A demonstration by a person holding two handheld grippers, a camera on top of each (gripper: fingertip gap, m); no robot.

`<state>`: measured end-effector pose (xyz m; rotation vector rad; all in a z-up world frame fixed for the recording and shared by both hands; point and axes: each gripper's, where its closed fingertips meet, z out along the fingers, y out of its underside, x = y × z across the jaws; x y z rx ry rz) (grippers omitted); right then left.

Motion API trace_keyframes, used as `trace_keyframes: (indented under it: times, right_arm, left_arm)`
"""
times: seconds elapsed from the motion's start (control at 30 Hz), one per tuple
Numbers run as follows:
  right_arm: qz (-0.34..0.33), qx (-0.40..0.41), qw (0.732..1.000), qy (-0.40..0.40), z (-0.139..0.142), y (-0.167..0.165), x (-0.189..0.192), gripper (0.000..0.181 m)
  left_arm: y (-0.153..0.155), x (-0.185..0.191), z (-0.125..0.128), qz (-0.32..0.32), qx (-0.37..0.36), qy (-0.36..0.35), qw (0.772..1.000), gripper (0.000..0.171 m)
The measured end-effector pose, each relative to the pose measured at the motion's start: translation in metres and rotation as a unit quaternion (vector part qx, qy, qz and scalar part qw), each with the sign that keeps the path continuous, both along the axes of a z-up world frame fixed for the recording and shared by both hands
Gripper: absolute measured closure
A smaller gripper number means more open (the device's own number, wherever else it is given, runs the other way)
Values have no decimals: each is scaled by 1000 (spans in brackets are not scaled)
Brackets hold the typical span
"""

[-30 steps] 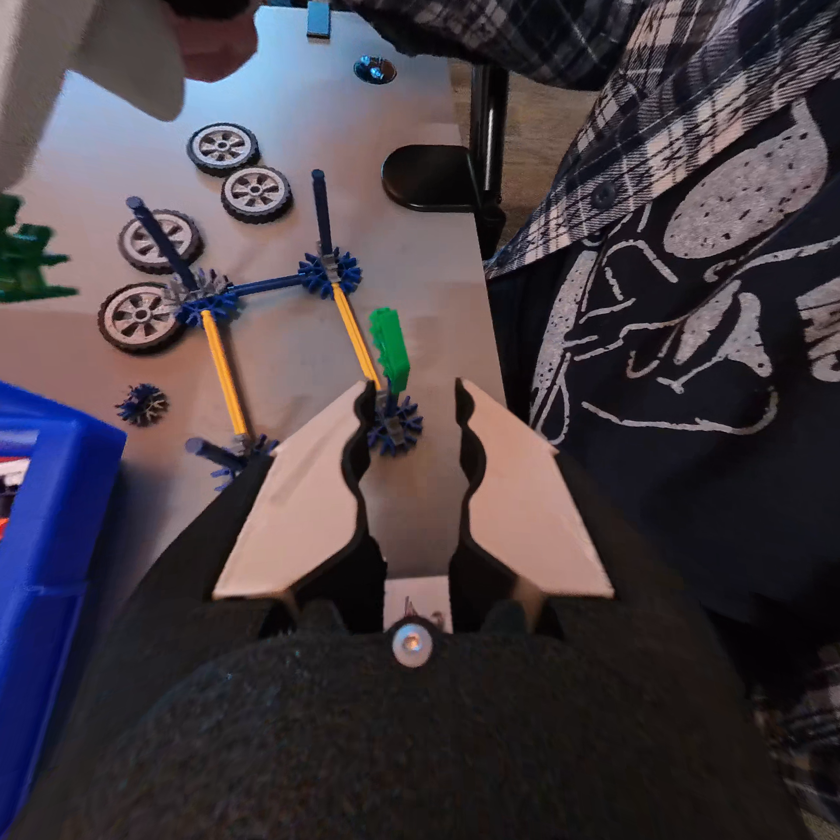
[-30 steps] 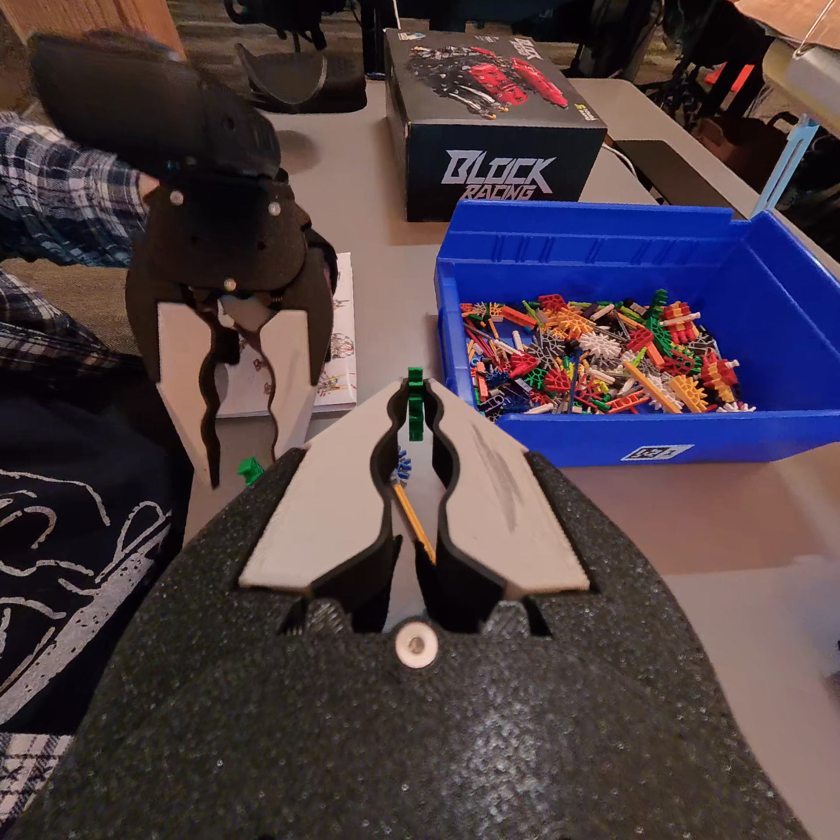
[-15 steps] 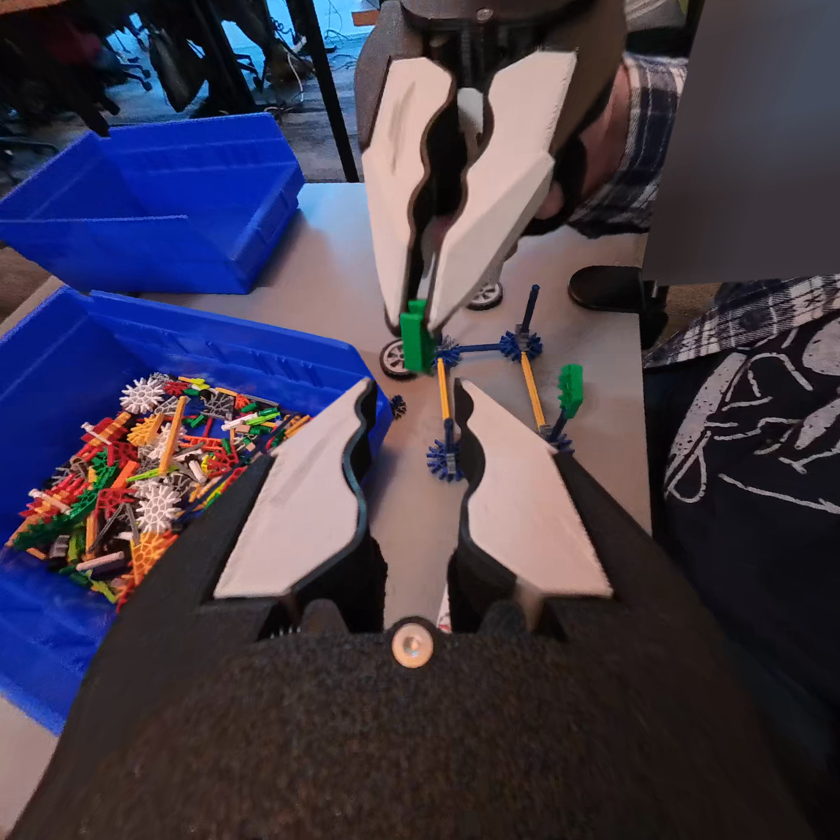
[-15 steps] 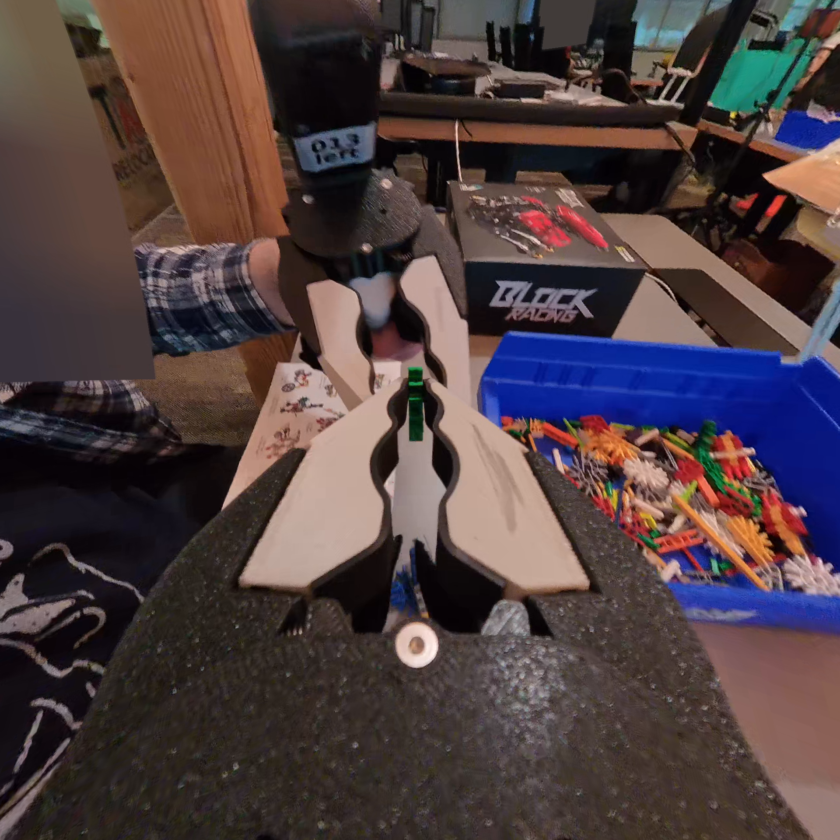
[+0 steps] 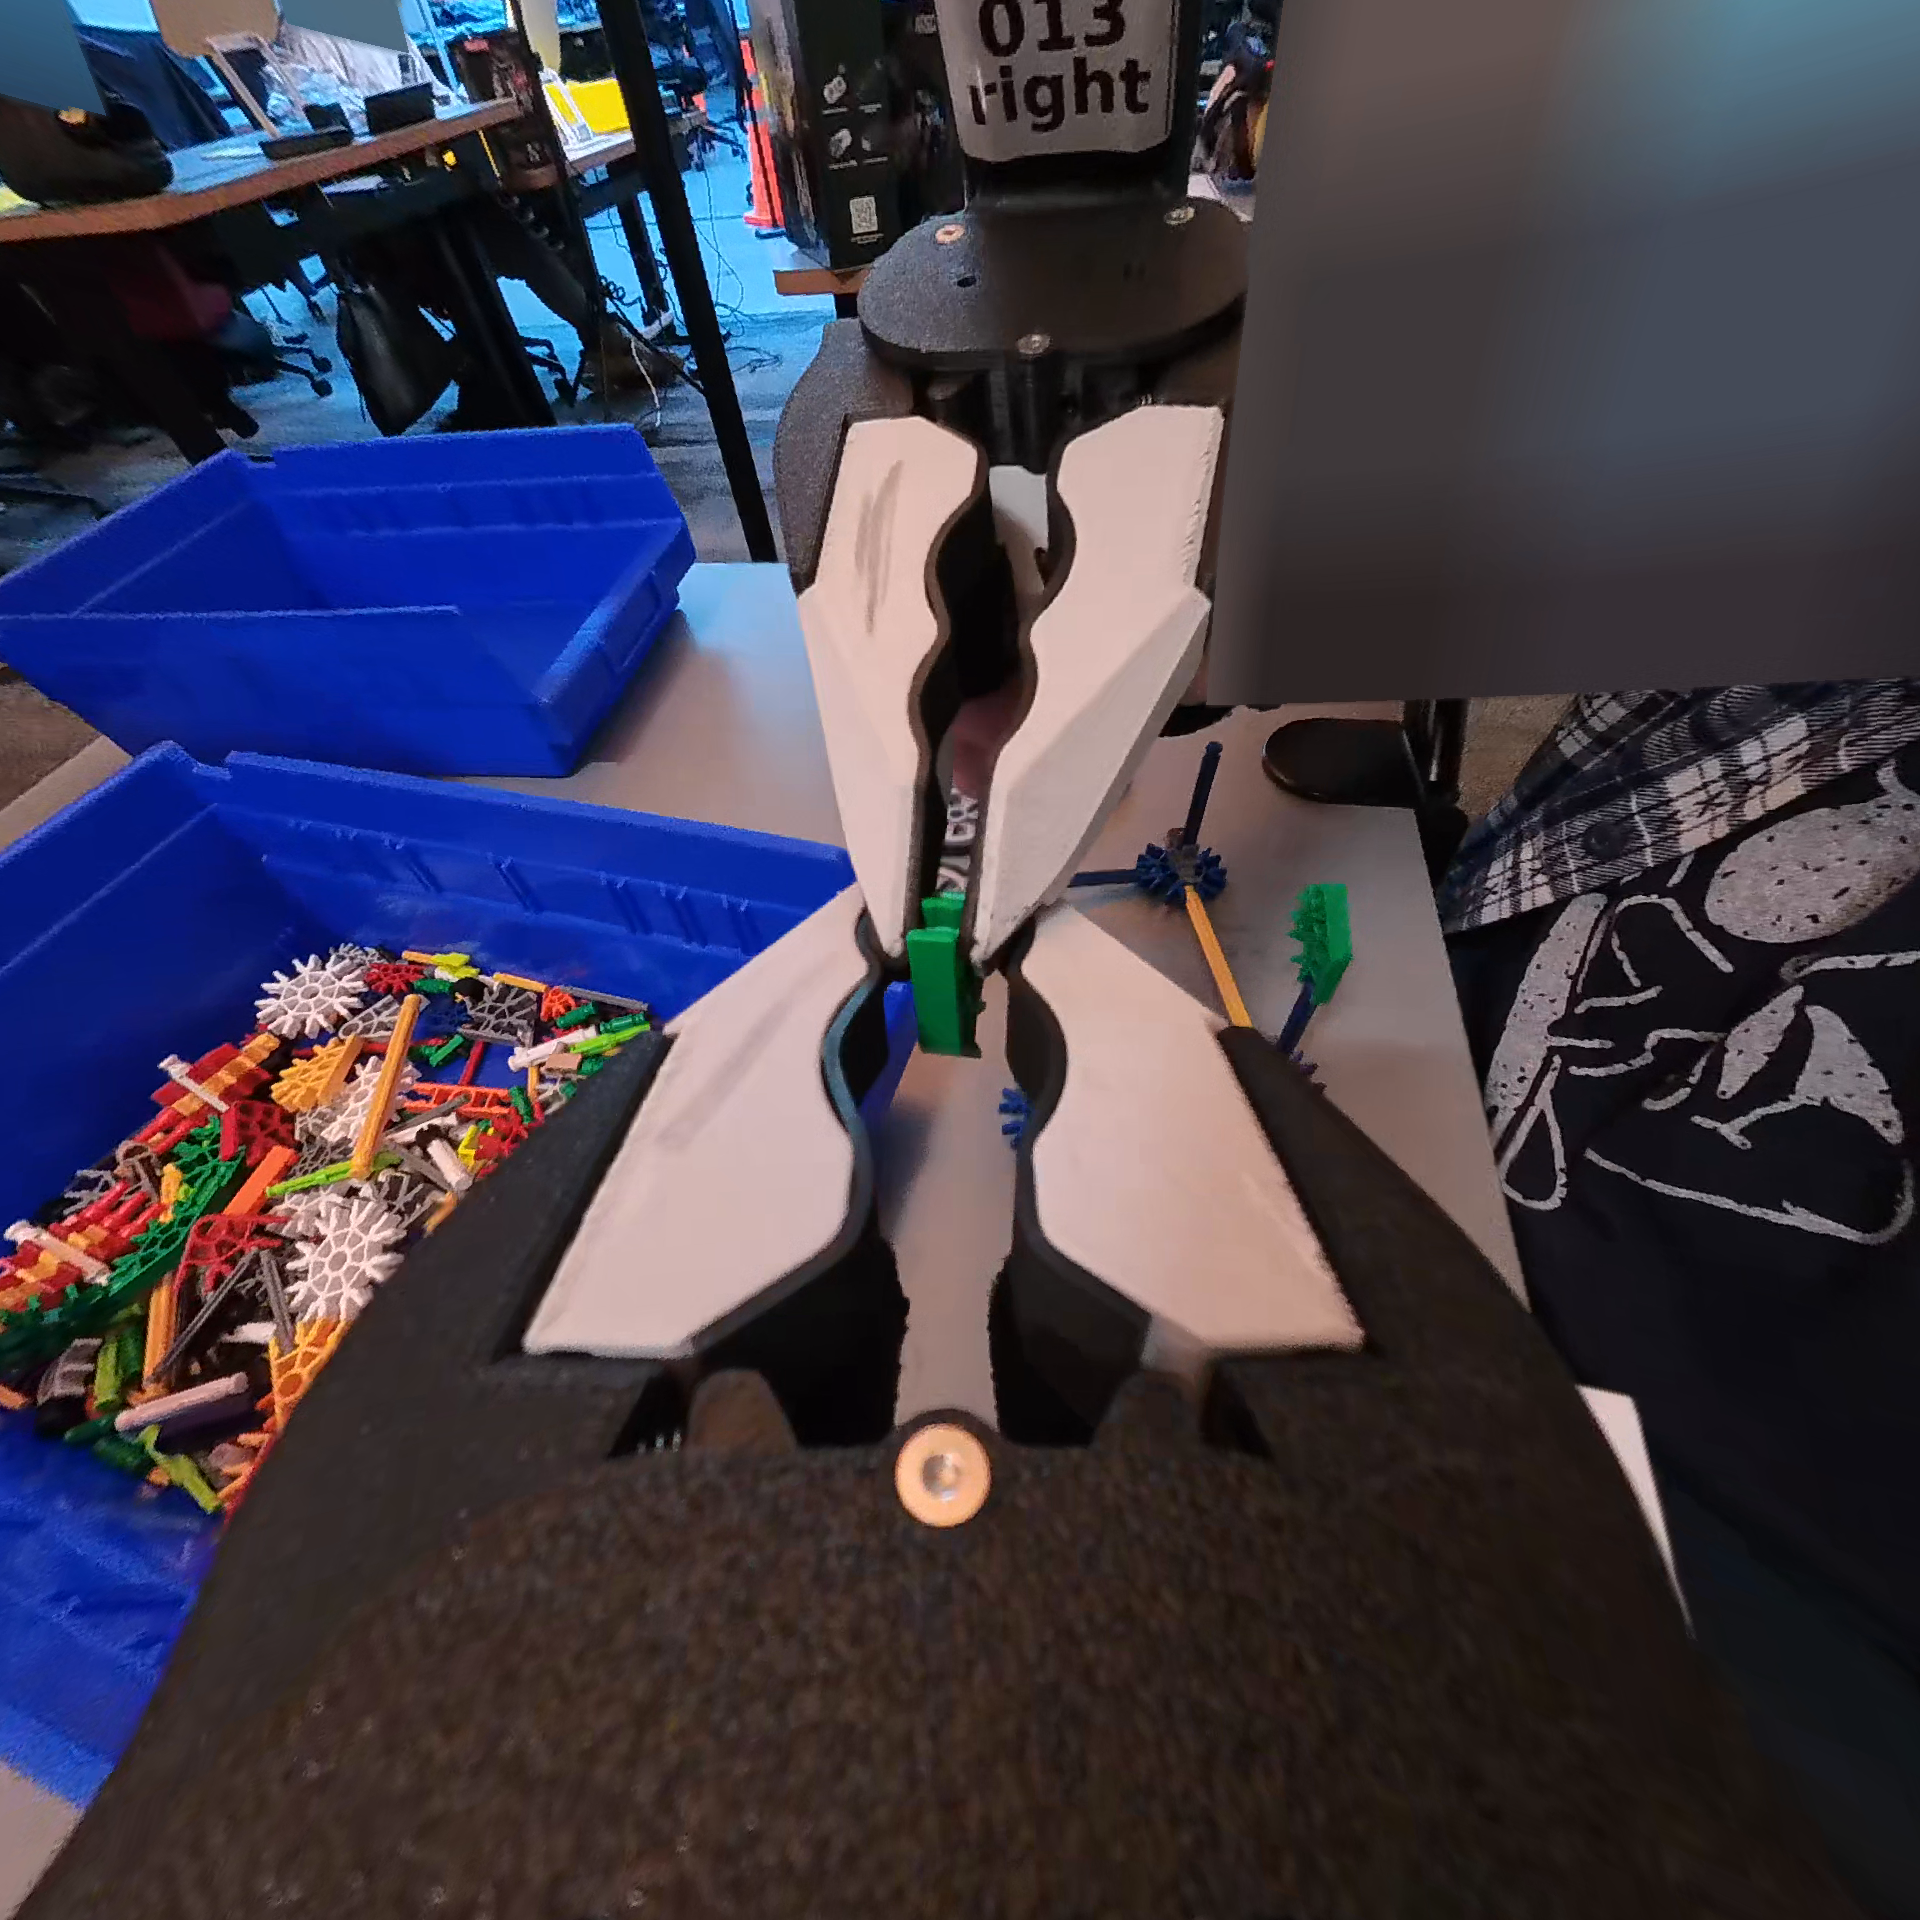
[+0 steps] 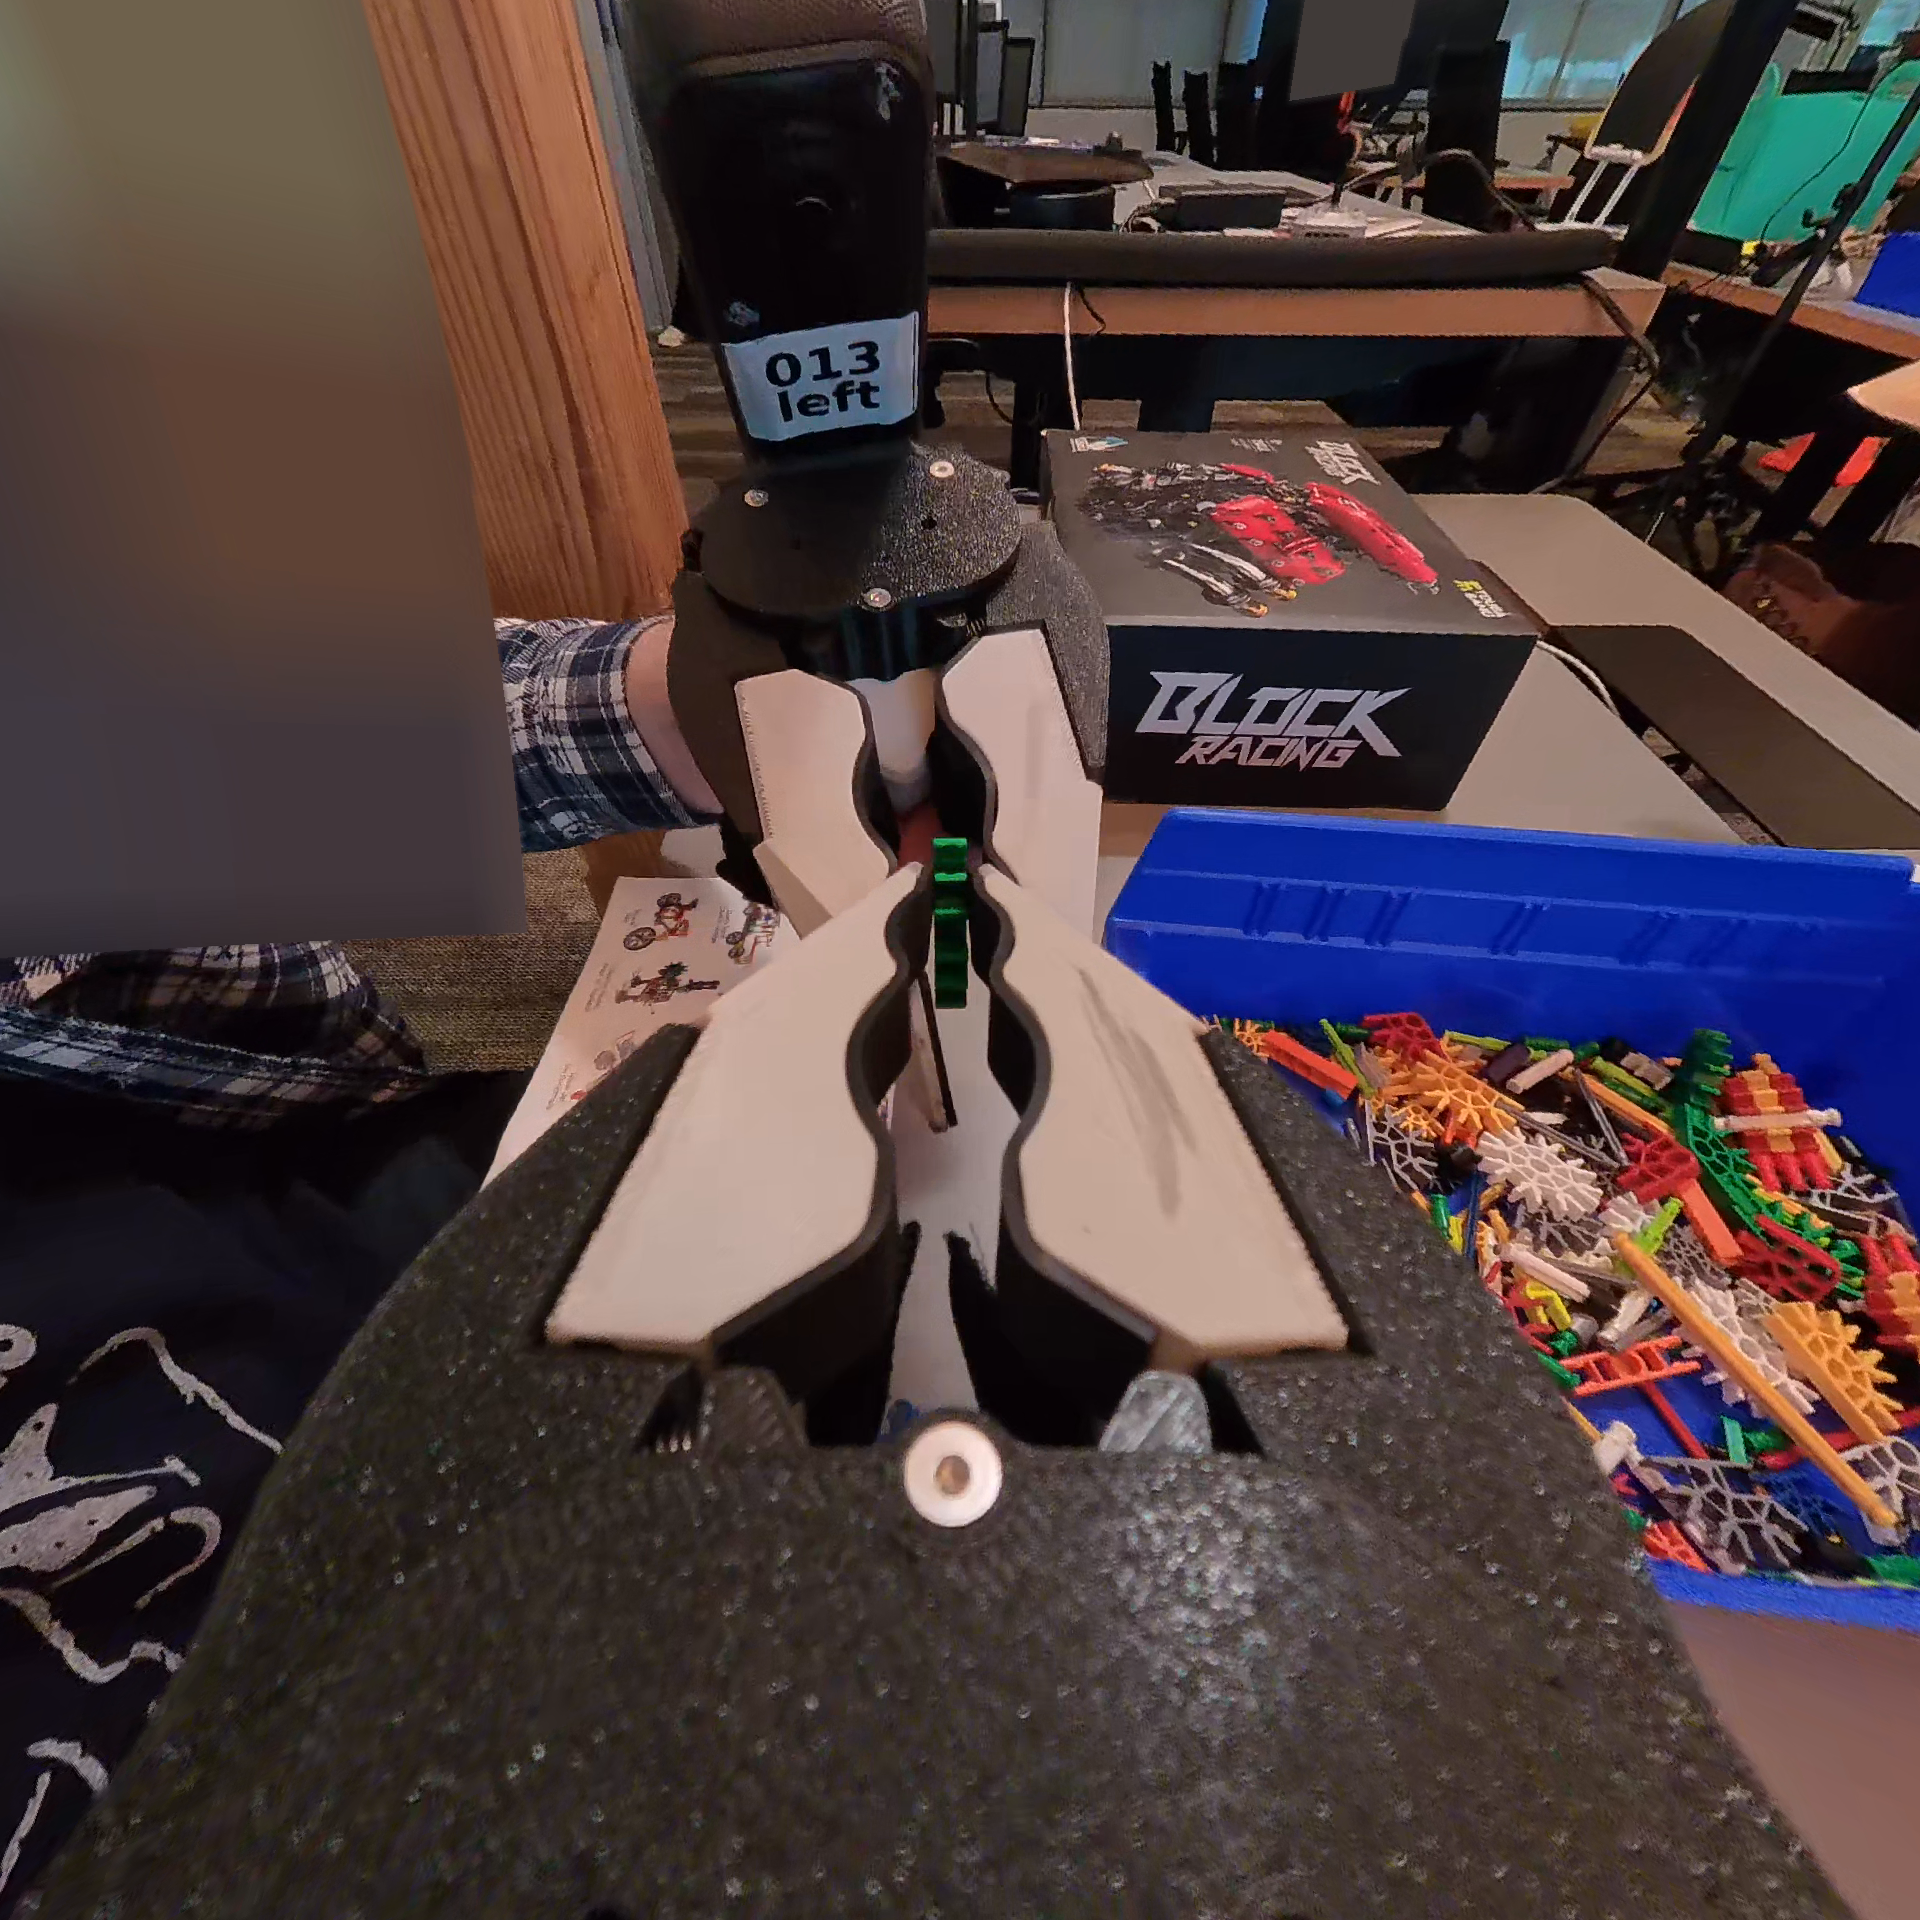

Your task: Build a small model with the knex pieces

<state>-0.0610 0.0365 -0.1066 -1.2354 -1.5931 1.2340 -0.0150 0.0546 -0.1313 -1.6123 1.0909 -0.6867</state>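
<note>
Two grippers meet tip to tip above a grey table. The right gripper has its fingers pinched on one green piece, held upright at the tips. The left gripper faces it with fingers apart, the green piece hanging between their tips without clear contact. Two blue bins stand to one side: the near bin holds a heap of coloured parts, the far bin shows none. One rod frame lies on the table, bearing one second green piece. One dark box stands behind.
</note>
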Motion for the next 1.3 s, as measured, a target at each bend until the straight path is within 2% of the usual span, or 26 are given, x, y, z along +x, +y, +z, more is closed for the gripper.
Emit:
trace_keyframes:
  times: [0.37,0.77,1.3]
  right_arm:
    - [1,-6,1000,-13,-14,7,-10,176]
    - [-21,35,998,-45,-29,23,-8,176]
    - [-19,39,997,-57,-42,30,-5,177]
  left_arm:
    - [5,-10,-14,-20,-5,18,1000,161]
    - [17,-10,-31,-59,3,65,996,162]
    - [22,-8,-41,-60,-1,57,997,162]
